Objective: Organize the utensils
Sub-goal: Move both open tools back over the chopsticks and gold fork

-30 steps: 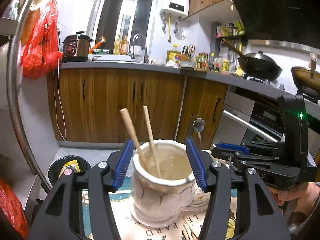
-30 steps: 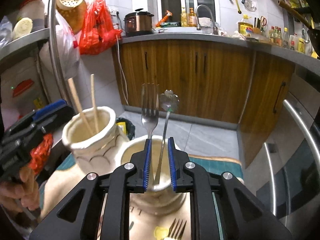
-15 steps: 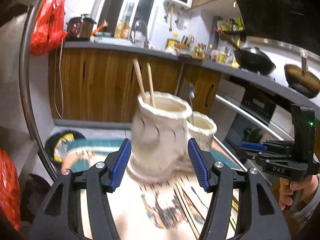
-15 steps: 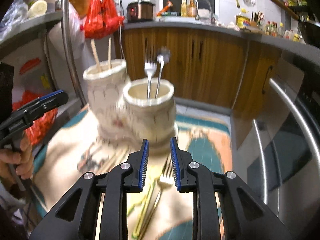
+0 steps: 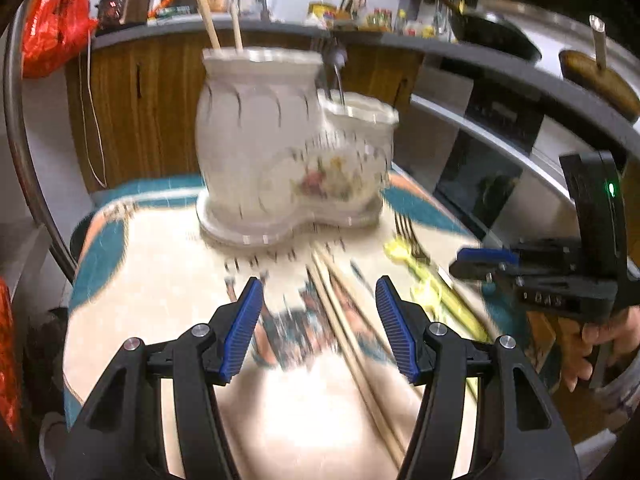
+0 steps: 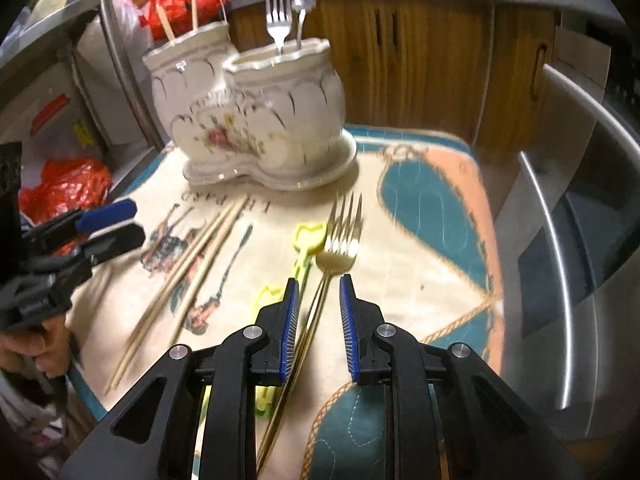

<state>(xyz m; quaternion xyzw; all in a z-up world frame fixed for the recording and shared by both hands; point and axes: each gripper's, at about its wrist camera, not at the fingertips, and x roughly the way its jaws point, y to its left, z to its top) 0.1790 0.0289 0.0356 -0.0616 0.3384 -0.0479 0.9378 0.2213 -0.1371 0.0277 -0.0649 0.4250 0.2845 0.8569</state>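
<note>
Holder [image 6: 256, 120]: cream, gilt scallops, pink floral motif. Cloth [image 6: 420, 208]: beige, teal and peach patches. Gripper pads [image 6: 289, 320]: blue.

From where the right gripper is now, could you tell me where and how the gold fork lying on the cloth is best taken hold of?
Grip the gold fork on its thin handle, just behind the head, coming straight down from above. It lies flat, tines toward the ceramic holder, and the handle already runs between the right gripper jaws. The yellow utensil lies close on its left, so close only across the handle.
</note>
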